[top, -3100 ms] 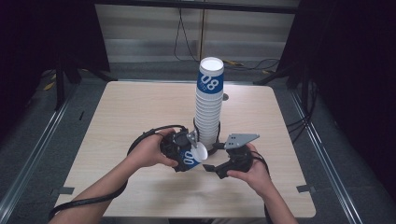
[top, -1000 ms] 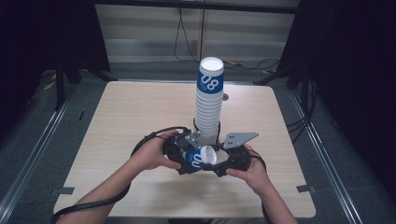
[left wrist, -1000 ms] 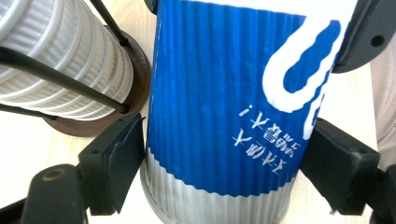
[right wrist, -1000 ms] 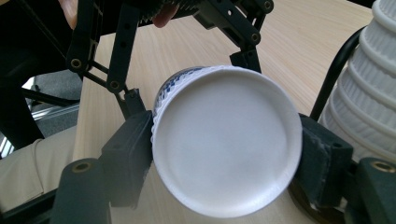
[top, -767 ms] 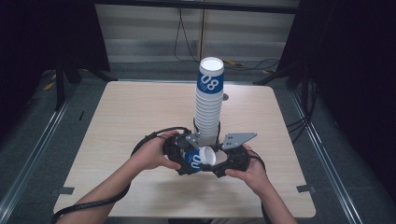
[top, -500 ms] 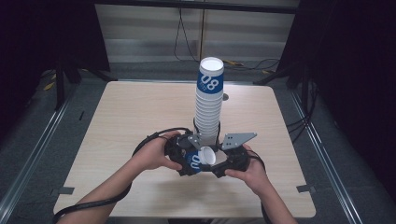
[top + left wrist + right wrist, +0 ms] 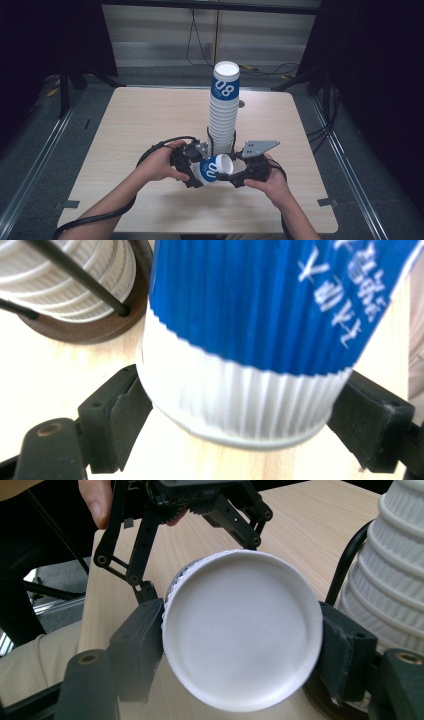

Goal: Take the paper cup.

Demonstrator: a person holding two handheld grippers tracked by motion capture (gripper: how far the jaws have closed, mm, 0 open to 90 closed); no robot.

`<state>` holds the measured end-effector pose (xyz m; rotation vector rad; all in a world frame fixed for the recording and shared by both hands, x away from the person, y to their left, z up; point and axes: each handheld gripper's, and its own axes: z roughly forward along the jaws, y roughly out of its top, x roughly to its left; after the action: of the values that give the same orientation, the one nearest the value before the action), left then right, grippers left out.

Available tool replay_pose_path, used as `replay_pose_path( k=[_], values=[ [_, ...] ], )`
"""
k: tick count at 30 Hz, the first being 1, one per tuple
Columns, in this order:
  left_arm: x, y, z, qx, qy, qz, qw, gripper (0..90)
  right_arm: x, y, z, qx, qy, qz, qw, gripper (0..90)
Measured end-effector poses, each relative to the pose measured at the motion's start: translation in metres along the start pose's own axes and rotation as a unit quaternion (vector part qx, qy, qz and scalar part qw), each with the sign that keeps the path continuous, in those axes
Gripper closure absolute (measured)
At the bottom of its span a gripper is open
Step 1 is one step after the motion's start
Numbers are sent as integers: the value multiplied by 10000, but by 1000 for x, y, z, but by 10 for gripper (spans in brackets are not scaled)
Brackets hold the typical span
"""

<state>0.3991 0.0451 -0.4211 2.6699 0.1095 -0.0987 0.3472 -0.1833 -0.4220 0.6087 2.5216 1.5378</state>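
Observation:
A blue and white ribbed paper cup (image 7: 212, 169) lies on its side above the table's front, between both grippers. In the left gripper view its white mouth end (image 7: 240, 405) sits between my left gripper's (image 7: 200, 168) jaws. They have just been opening, and the pads (image 7: 127, 410) still lie against its sides. My right gripper (image 7: 240, 650) is shut on the cup's base end, whose white bottom disc (image 7: 240, 630) faces its camera. The right gripper (image 7: 231, 173) comes in from the right. A tall stack of upturned cups (image 7: 223, 110) stands just behind.
The stack (image 7: 395, 570) sits on a brown round base with thin black rods (image 7: 100, 325), close behind the grippers. The left gripper's linkage (image 7: 190, 500) faces the right gripper's camera. The wooden table (image 7: 140, 120) ends near dark floor and metal rails on both sides.
Three seconds ago only the left gripper held the cup and the right stood a little apart. The right gripper has since come in and taken the base end. Over the last second little has shifted.

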Motion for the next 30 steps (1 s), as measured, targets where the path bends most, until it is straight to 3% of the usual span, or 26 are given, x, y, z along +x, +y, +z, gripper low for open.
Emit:
replay_pose_path(
  k=[3, 10, 13, 17, 25, 29, 30],
  values=[
    [1, -3, -4, -70, -2, 10, 10000, 158, -1, 0, -1, -4, -17, -9, 10000, 282],
    [0, -13, -8, -345, -29, -239, 9991, 159, -3, -1, -3, -68, -26, 65, 10000, 282],
    [3, -17, -9, -459, -15, -201, 9987, 159, -3, -2, -5, -103, -41, 90, 9999, 282],
    [3, -21, -10, -646, 23, -359, 9973, 159, -4, -3, -7, -129, -50, 126, 9998, 282],
    [3, -29, -9, -859, 27, -469, 9952, 159, -5, -5, -7, -171, -46, 164, 9997, 282],
    [4, -33, -8, -1027, 36, -565, 9931, 159, -5, -3, -6, -169, -35, 159, 9997, 281],
    [4, -34, -7, -1152, 19, -608, 9915, 159, -5, -3, -5, -171, -18, 166, 9997, 281]
  ],
)
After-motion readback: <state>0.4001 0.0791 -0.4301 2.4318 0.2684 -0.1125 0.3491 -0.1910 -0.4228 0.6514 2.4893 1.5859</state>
